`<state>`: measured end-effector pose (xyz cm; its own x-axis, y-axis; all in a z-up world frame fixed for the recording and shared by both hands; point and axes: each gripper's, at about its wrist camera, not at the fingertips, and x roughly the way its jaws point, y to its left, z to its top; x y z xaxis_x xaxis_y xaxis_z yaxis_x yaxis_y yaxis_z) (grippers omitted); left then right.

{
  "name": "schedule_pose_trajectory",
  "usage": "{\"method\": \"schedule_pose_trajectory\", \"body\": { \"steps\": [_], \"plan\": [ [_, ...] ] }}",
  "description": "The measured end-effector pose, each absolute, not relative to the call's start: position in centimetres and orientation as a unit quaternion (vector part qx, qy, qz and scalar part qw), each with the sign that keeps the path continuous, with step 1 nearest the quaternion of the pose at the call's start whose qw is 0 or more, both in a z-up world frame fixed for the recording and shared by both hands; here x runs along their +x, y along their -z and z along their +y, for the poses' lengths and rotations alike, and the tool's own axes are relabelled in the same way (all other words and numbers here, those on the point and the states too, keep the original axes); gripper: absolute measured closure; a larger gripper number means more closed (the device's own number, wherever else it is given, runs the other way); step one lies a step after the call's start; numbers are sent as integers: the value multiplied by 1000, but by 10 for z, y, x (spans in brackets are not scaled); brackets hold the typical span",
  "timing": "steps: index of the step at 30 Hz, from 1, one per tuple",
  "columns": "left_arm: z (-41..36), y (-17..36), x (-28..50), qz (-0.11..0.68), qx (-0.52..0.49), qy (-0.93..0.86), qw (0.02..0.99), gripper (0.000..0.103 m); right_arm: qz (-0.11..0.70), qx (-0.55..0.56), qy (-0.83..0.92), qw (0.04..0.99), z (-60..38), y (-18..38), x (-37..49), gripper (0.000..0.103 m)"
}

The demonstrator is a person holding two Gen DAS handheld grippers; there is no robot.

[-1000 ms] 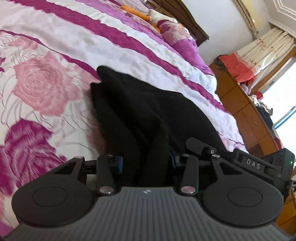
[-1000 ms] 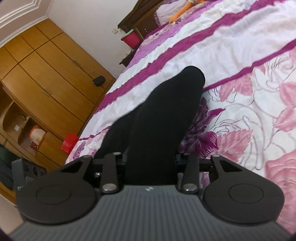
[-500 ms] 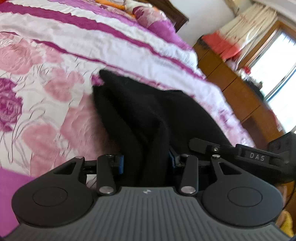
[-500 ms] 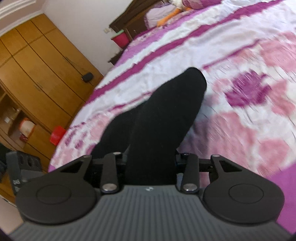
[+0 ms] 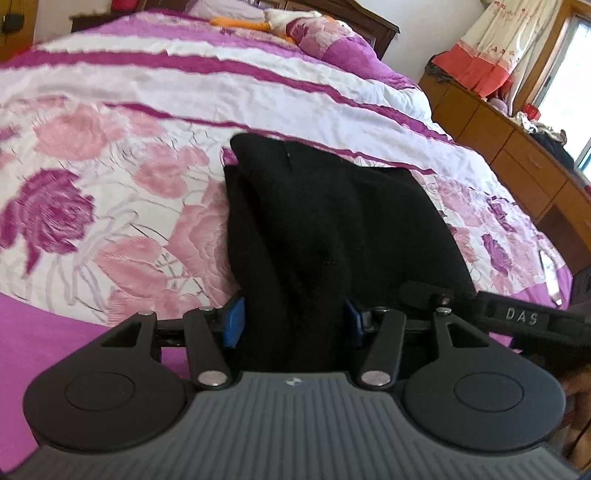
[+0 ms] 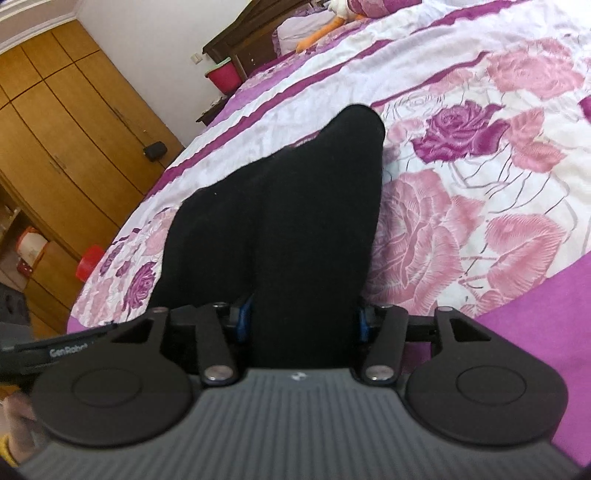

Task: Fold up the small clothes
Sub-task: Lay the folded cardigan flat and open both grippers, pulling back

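Left gripper [image 5: 291,325]: my jaws have just been opening, about half spread; blue pads [image 5: 233,326] show on each side of the cloth. A gap shows at the left pad, so I read the grip as let go, with the black garment [image 5: 332,221] lying between the fingers.

Right gripper [image 6: 301,321]: likewise just been opening, about half spread, the same black garment [image 6: 280,221] between its pads. Whether a pad touches the cloth I cannot tell for certain; no pinch shows.

Garment: one soft black knit piece, in thick folds, lying on the floral bedspread [image 5: 110,184] near the bed's near edge. It runs from my fingers away to a rounded far corner in each view. What sort of garment it is, I cannot tell.

Handling, as I judge it: light, limp, no stiffness; it will sag and bunch, and layers may slide on each other. Not fragile. Take hold at an edge or corner, catching all layers at once, not the bulky middle.

Surroundings: pillow and orange-and-white soft toy [image 5: 273,22] at the far end; wooden wardrobe [image 6: 55,129] on the left of the right view; wooden dresser [image 5: 517,147] and curtain [image 5: 491,44] on the right of the left view.
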<state>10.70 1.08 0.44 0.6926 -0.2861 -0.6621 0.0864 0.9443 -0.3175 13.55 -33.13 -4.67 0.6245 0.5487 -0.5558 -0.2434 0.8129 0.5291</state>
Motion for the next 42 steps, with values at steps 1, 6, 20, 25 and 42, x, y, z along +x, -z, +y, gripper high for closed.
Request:
{"method": "schedule_pose_trajectory", "body": {
  "steps": [1, 6, 20, 25, 42],
  "plan": [
    [11, -8, 103, 375, -124, 97, 914, 44, 369, 205, -222, 879, -332, 44, 133, 48],
    [13, -25, 80, 359, -101, 68, 925, 43, 356, 199, -201, 891, -341, 31, 114, 48],
    [-3, -30, 31, 373, -80, 35, 924, 30, 323, 151, -176, 918, -343, -1, 46, 36],
    [-10, -24, 20, 378, -74, 32, 922, 29, 333, 123, -177, 918, -330, 5, 25, 37],
    [-32, 7, 18, 407, -43, 5, 912, 26, 354, 59, -136, 924, -306, 45, 10, 37]
  ]
}}
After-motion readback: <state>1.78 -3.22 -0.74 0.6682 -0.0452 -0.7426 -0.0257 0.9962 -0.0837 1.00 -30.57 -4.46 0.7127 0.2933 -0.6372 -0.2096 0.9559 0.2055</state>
